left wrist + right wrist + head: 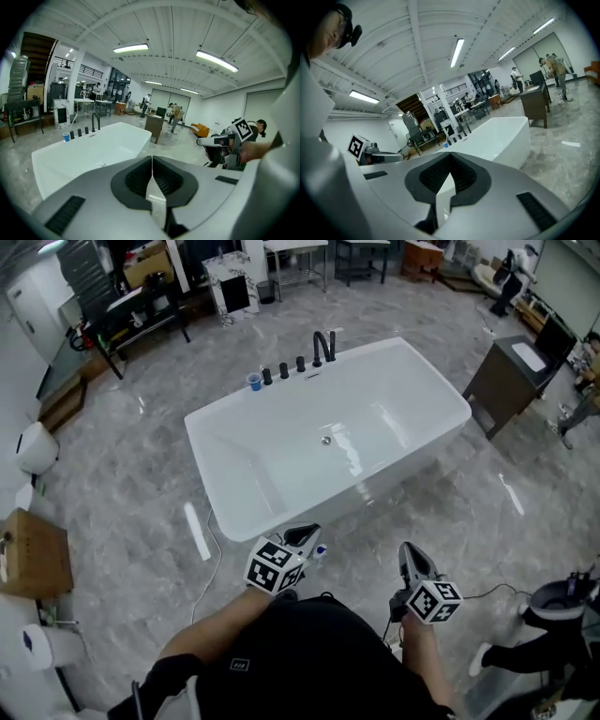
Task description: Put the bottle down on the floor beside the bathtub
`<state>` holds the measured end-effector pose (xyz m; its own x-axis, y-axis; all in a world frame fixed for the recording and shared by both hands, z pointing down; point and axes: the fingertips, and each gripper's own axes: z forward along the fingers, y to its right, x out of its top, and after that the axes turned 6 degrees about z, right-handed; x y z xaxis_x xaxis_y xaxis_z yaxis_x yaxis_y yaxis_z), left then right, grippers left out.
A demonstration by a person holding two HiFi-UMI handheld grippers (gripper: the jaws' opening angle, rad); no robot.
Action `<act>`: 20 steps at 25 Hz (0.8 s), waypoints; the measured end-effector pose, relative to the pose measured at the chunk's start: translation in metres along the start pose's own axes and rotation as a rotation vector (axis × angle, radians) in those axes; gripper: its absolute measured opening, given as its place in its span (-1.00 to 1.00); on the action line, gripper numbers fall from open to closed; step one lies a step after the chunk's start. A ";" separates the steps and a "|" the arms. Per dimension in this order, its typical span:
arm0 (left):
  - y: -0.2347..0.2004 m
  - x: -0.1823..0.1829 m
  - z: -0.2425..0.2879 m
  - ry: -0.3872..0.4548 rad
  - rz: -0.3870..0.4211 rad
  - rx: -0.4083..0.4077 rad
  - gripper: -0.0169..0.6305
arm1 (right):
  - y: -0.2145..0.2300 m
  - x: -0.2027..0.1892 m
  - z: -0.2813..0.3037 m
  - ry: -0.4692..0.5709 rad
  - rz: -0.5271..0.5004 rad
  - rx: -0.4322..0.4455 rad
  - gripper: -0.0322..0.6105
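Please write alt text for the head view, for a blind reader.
A white bathtub stands empty on a grey marble-look floor, with a black faucet and a blue cup on its far rim. In front of its near side, a person holds the left tool and the right tool, both shut and empty.

Ahead of you: a black faucet [323, 346], a row of black knobs [284, 371], and a blue cup [254, 382] at their left end. Right: a dark vanity cabinet [497, 390]. Left: a cardboard box [33, 554].
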<state>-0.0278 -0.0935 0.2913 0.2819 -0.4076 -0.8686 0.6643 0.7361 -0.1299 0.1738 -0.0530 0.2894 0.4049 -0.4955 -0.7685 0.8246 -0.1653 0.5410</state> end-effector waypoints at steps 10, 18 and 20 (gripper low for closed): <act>-0.026 0.075 -0.039 0.123 0.070 0.096 -0.89 | -0.052 0.093 -0.012 0.237 -0.108 0.071 -0.81; -0.023 0.165 -0.070 0.266 0.176 0.129 -0.89 | -0.138 0.157 -0.025 0.363 -0.279 0.191 -0.81; -0.019 0.181 -0.077 0.297 0.198 0.121 -0.89 | -0.157 0.164 -0.031 0.384 -0.302 0.221 -0.81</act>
<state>-0.0426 -0.1397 0.0993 0.2119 -0.0759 -0.9743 0.6987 0.7088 0.0967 0.1235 -0.0818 0.0675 0.3125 -0.0572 -0.9482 0.8405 -0.4485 0.3041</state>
